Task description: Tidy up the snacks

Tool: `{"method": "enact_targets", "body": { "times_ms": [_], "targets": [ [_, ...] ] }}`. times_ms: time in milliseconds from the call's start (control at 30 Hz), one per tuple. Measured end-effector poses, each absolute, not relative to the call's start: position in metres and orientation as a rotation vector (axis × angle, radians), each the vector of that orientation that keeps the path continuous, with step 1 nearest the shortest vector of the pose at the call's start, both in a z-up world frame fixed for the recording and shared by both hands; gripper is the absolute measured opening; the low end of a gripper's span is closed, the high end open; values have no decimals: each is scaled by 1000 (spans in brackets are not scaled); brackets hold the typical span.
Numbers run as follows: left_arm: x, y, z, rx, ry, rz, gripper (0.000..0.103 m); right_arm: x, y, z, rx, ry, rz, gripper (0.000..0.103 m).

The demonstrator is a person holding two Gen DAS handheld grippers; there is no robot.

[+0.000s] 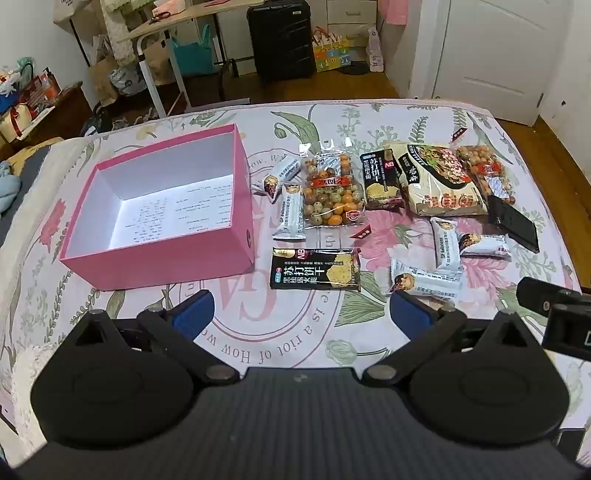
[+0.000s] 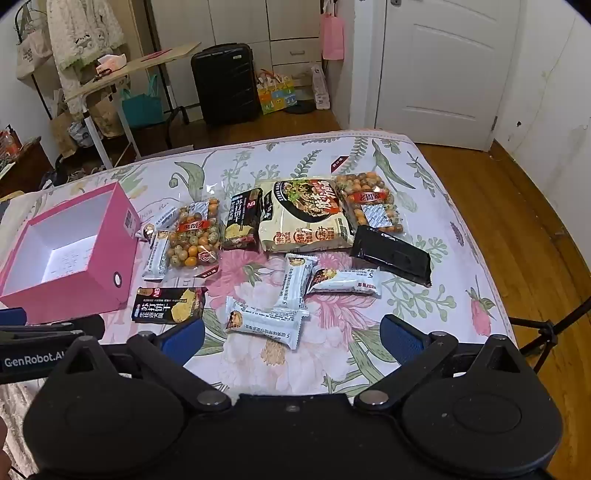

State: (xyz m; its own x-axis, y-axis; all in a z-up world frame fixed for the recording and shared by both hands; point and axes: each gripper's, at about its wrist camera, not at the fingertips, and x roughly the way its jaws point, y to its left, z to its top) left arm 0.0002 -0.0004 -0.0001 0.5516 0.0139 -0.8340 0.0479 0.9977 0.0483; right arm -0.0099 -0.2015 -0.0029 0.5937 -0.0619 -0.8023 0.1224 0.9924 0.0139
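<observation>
An open pink box [image 1: 177, 258] with a white inside stands on the left of the bed; it also shows in the right wrist view [image 2: 107, 236]. To its right lie snacks: a black cracker pack [image 1: 316, 268] [image 2: 168, 305], a clear nut bag [image 1: 330, 190] [image 2: 194, 238], a large beige noodle bag [image 1: 443, 181] [image 2: 306, 218], several white bars [image 1: 424, 280] [image 2: 264, 321] and a black pouch [image 2: 391, 254]. My left gripper [image 1: 301, 314] is open and empty, just in front of the cracker pack. My right gripper [image 2: 291, 338] is open and empty, in front of the nearest white bar.
The snacks lie on a floral bedsheet [image 1: 295, 343]. Beyond the bed are a black suitcase [image 1: 280, 37], a small desk [image 1: 166, 26], bags on the floor and a white door [image 2: 443, 66]. Wooden floor [image 2: 517, 221] lies past the bed's right edge.
</observation>
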Motion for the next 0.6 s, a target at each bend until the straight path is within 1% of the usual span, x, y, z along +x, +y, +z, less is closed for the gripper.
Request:
{"method": "enact_targets", "body": {
  "times_ms": [600],
  "targets": [
    [-4, 6, -2, 51, 956, 5, 103, -7, -198, -6, 47, 944, -117, 102]
  ]
}}
